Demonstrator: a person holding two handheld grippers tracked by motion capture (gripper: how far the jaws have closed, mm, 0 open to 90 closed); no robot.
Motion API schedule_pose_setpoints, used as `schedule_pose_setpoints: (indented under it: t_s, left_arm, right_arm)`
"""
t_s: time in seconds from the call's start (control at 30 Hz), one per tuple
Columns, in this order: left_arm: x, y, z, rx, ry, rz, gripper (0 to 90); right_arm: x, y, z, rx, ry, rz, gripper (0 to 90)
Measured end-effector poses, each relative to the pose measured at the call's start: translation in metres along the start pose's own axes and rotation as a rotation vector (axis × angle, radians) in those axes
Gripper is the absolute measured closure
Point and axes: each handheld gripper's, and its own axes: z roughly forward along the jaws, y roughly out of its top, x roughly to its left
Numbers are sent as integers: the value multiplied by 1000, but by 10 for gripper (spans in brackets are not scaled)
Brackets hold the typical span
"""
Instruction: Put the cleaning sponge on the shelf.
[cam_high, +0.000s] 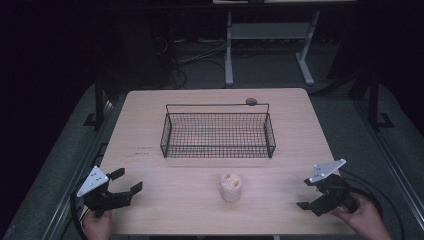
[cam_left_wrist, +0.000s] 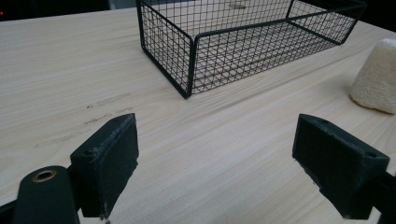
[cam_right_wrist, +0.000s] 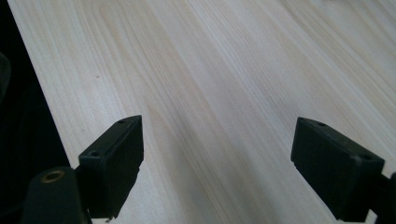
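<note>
A black wire basket (cam_high: 218, 150) stands empty at the middle of the wooden table (cam_high: 150, 115). In front of it sits a pale, cream-coloured spongy lump (cam_high: 231, 186) with hollows in its top. My left gripper (cam_high: 125, 183) rests at the table's front left, open, jaws wide apart with nothing between them. In the left gripper view the basket (cam_left_wrist: 187, 56) lies ahead and the lump (cam_left_wrist: 376, 79) is at the right edge. My right gripper (cam_high: 306, 194) is at the front right, held by a hand, open and empty over bare wood (cam_right_wrist: 224, 84).
A small round dark object (cam_high: 251, 101) lies on the table behind the basket. Beyond the table is a dark floor with cables and a grey metal stand (cam_high: 267, 35). The table's near edge runs just in front of both hands.
</note>
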Motion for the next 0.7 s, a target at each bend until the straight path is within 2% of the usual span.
schedule_pose_setpoints:
  t_s: [0.3, 0.7]
  left_arm:
    - [-1, 0, 1, 5, -1, 2, 139]
    - [0, 0, -1, -4, 5, 1, 139]
  right_arm:
    - [5, 13, 5, 5, 22, -37, 165]
    - [15, 42, 16, 17, 50, -109, 165]
